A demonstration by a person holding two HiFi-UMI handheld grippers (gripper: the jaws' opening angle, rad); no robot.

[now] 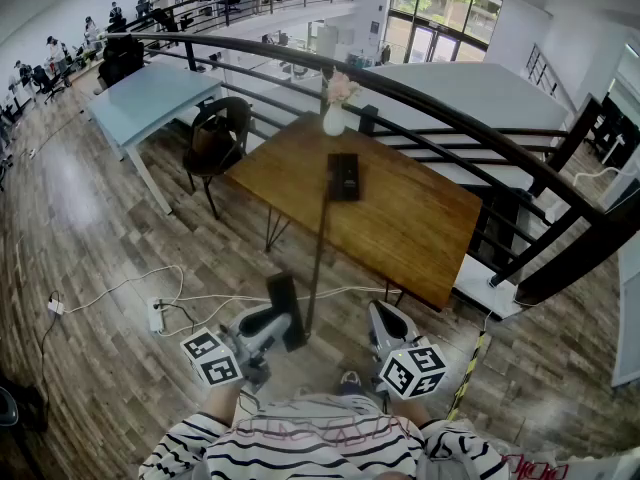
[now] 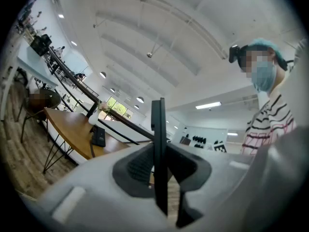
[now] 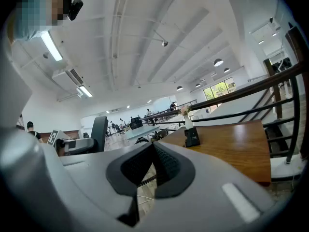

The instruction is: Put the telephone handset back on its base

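The black telephone base (image 1: 343, 176) lies on the wooden table (image 1: 420, 228), near a white vase. The base also shows in the left gripper view (image 2: 98, 135) and the right gripper view (image 3: 192, 137). My left gripper (image 1: 285, 330) is shut on the black handset (image 1: 282, 308), held well short of the table's near edge. Between the left jaws the handset (image 2: 158, 149) shows edge-on as a thin dark slab. Its cord (image 1: 318, 248) runs up to the base. My right gripper (image 1: 386, 318) is shut and holds nothing; from it I see the handset (image 3: 99, 129) off to the left.
A white vase with flowers (image 1: 334, 116) stands just behind the base. A dark railing (image 1: 480, 133) runs behind the table. A chair (image 1: 218, 143) and a light blue table (image 1: 150, 98) stand to the left. Cables and a power strip (image 1: 155, 316) lie on the floor.
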